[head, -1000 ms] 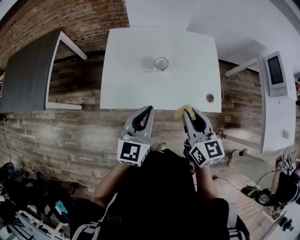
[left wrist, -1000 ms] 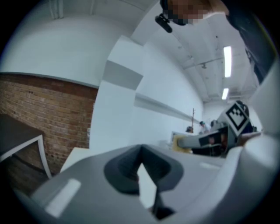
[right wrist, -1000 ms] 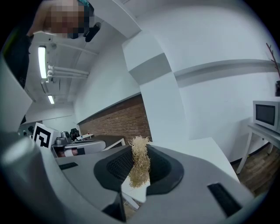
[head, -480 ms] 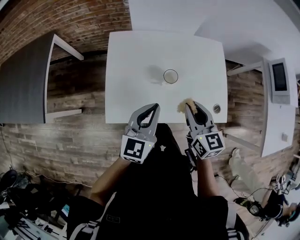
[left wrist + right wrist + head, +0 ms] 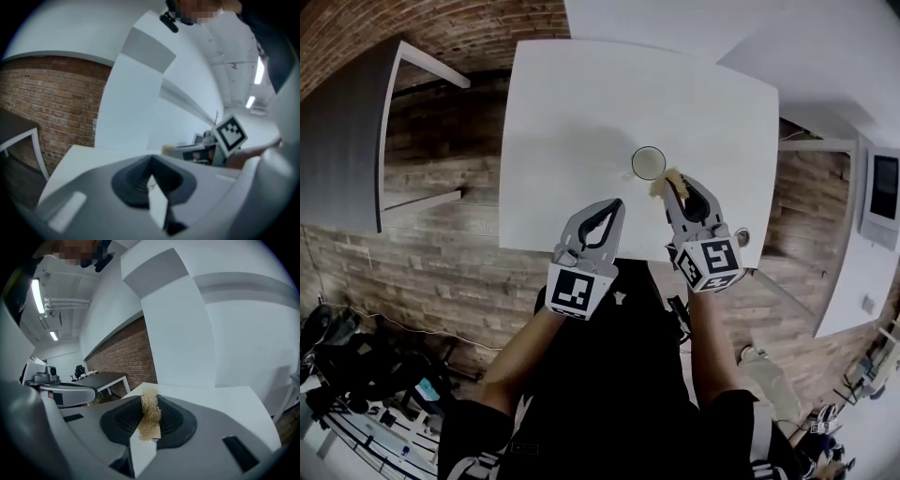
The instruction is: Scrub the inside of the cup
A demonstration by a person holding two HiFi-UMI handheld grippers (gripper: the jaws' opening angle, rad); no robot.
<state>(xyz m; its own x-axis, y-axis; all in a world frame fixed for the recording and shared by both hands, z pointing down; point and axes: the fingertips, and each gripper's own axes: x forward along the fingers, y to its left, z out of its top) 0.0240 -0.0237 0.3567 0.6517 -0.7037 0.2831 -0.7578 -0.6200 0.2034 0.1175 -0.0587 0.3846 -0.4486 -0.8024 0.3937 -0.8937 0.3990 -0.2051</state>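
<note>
At the far left, well apart from both sets of fingers, a dark grey table (image 5: pixel 342 141) is standing on a wood-plank floor (image 5: pixel 441 262). We are looking steeply down at a white surface (image 5: pixel 572 112) in front of us.

We are holding the left gripper (image 5: pixel 615 203) over the near edge of the surface. Its fingers (image 5: pixel 131 183) are pressed fully together with nothing between them.

The cup (image 5: pixel 649 163), a small round one with its open mouth facing up, is standing upright on the surface. It is sitting ahead of the left fingers and a little to their right, clearly apart from them. It is directly ahead of the right fingers and very near their tips. Neither gripper view is showing the cup.

We are holding the right gripper (image 5: pixel 676 181) just to the right of the left one. Its fingers (image 5: pixel 122 420) are closed on a straw-coloured fibrous scrubbing pad (image 5: pixel 150 414), which is sticking out past the tips toward the cup's rim.

As we judge it, the scrubbing is not yet under way. The pad is in hand, but it is outside the cup, and nothing is steadying the cup. Bracing the cup, putting the pad inside and rubbing the inner wall are all left to do.
</note>
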